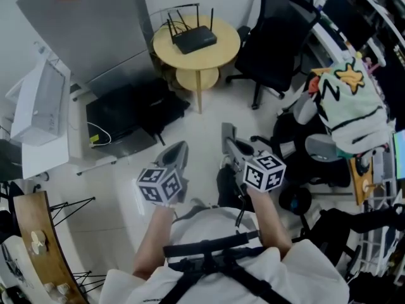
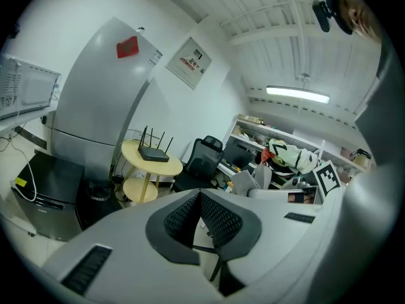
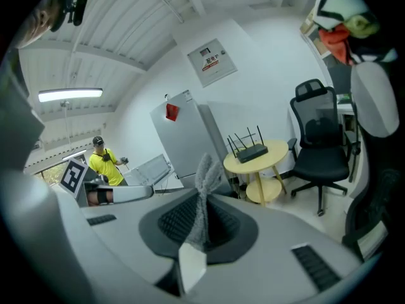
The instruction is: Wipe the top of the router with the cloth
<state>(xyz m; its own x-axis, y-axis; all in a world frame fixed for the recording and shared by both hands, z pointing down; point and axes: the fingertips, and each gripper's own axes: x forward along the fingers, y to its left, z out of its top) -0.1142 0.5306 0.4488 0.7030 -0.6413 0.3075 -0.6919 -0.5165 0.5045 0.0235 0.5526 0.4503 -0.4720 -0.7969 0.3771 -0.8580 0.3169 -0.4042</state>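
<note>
- Head view: router (image 1: 195, 40) lies flat on a round yellow table (image 1: 224, 50) at the far side of the room, well apart from both grippers. It sits left of the tabletop's centre.
- Router count: one, black, with four antennas standing up along its far edge.
- Table: one, with two round tiers. The lower shelf (image 1: 196, 79) sits under the top.
- Left gripper (image 1: 174, 157): jaws closed tip to tip, with no object between the pads; confirmed in the left gripper view (image 2: 200, 198).
- Right gripper (image 1: 231, 141): jaws clamped on the cloth (image 3: 204, 176), a grey fuzzy strip that sticks up past the fingertips in the right gripper view (image 3: 202, 202).
- Cloth count: one. It is apart from the router.
- Grippers: two, held side by side in front of the person's chest, each with one marker cube (image 1: 161, 185).
- Between grippers and table: a stretch of pale floor (image 1: 202, 125).
- Left of the table foot: one low black box (image 1: 117, 113) with dark gear piled just beside it, close against the table's base.
- Behind that: one tall grey cabinet (image 1: 88, 24) with a red sticker near its top.
- Right of the table: one black mesh office chair (image 1: 278, 37), near the rim.
- Far right: crowded shelves and one white-and-green bag (image 1: 351, 106) with a yellow star.
- Right gripper view: one person in a yellow shirt (image 3: 104, 163) stands in the background, and one framed notice (image 3: 212, 59) hangs on the wall above the cabinet.
</note>
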